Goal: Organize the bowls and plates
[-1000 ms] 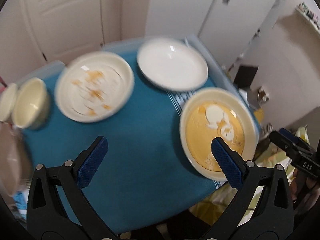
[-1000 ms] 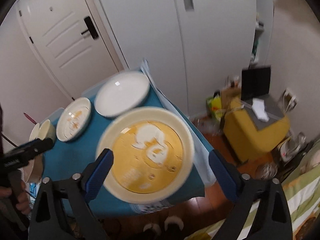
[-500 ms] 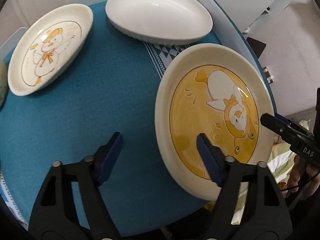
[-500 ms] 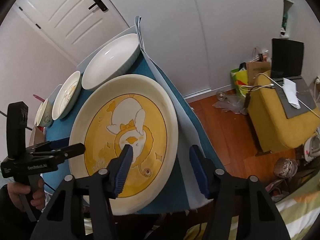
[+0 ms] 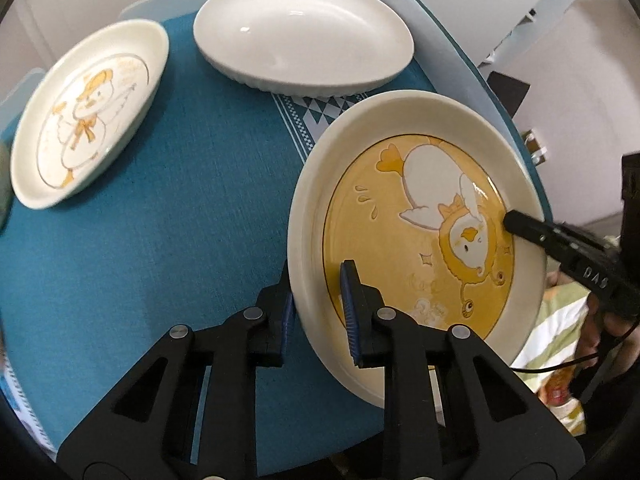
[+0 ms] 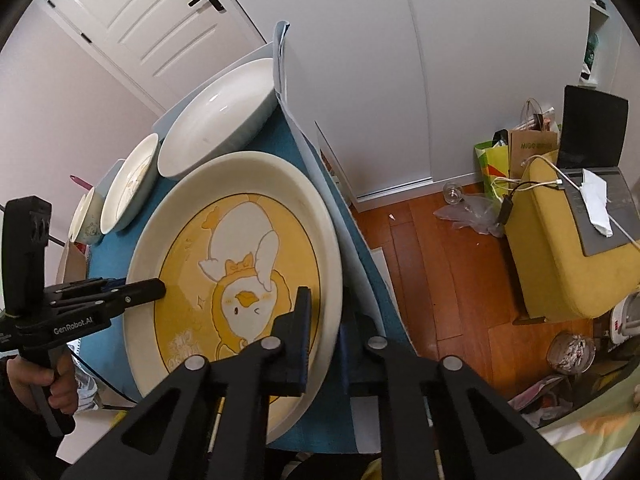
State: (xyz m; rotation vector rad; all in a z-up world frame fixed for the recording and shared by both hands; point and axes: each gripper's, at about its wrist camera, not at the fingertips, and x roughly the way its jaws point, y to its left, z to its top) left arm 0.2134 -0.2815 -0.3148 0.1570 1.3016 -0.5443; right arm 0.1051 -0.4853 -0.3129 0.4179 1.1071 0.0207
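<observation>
A large cream plate with a yellow centre and a duck drawing (image 5: 420, 216) lies at the near right of the blue tablecloth (image 5: 160, 240). My left gripper (image 5: 320, 308) is shut on its left rim. My right gripper (image 6: 324, 336) is shut on its right rim (image 6: 328, 280); the same plate fills the right wrist view (image 6: 240, 272). A plain white plate (image 5: 304, 32) lies at the far side. A smaller cream plate with an orange duck (image 5: 88, 108) lies at the far left. A small cream bowl (image 6: 86, 220) stands beyond it.
The table's right edge drops to a wooden floor (image 6: 420, 248). A yellow stool with a laptop (image 6: 568, 232), bags (image 6: 516, 156) and a glass jar (image 6: 572, 352) stand there. White cupboard doors (image 6: 400, 60) are behind the table.
Both grippers have moved in and closed on opposite rims of the yellow duck plate; they stood open around it before.
</observation>
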